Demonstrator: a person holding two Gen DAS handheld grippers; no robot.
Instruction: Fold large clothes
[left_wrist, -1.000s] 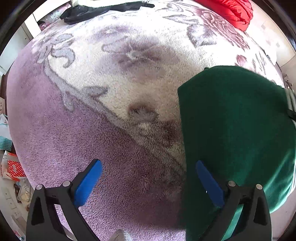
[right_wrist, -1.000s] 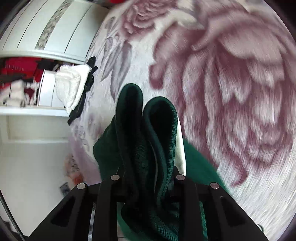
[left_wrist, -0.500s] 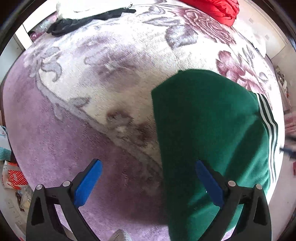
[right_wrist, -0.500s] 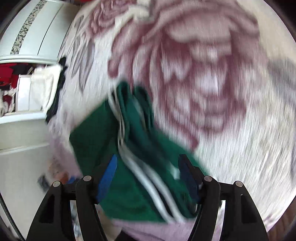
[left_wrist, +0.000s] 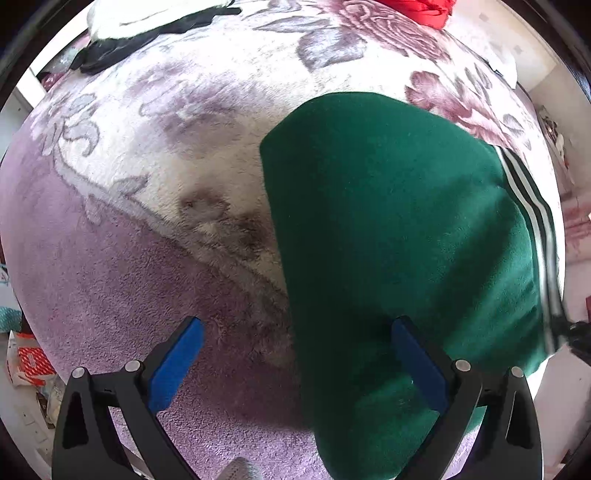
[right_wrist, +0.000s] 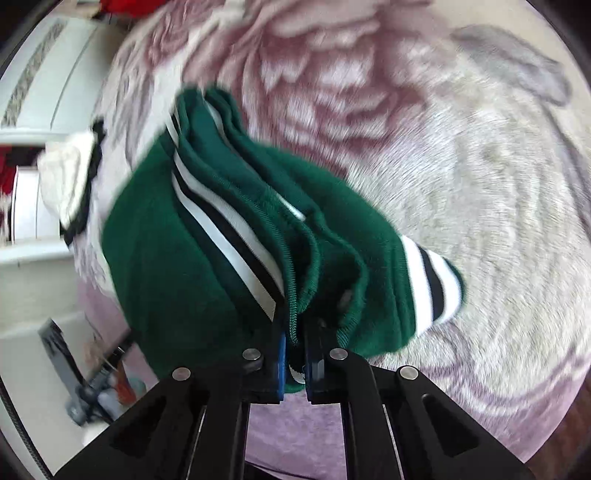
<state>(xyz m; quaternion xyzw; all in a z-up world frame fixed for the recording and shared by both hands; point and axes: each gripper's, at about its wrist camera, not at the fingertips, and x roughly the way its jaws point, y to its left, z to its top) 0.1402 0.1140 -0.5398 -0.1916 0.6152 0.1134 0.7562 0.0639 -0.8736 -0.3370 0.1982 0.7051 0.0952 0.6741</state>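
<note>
While the left wrist view showed only a smooth green fleece panel, the right wrist view revealed the green jacket's (right_wrist: 207, 258) white and black stripes, ribbed hem and cuff. The right gripper (right_wrist: 294, 354) had its fingers pinched narrowly on that hem. The left gripper (left_wrist: 295, 354) stood wide, holding nothing, above the jacket's edge on the plush floral blanket (left_wrist: 147, 155).

The green garment (left_wrist: 399, 229) was soft, matt fleece with ribbed knit edging and smooth white and black stripes. Under it the floral blanket (left_wrist: 155, 155) looked plush and fuzzy. Both grippers' fingers (left_wrist: 177, 363) were matt black plastic with blue rubbery pads.
</note>
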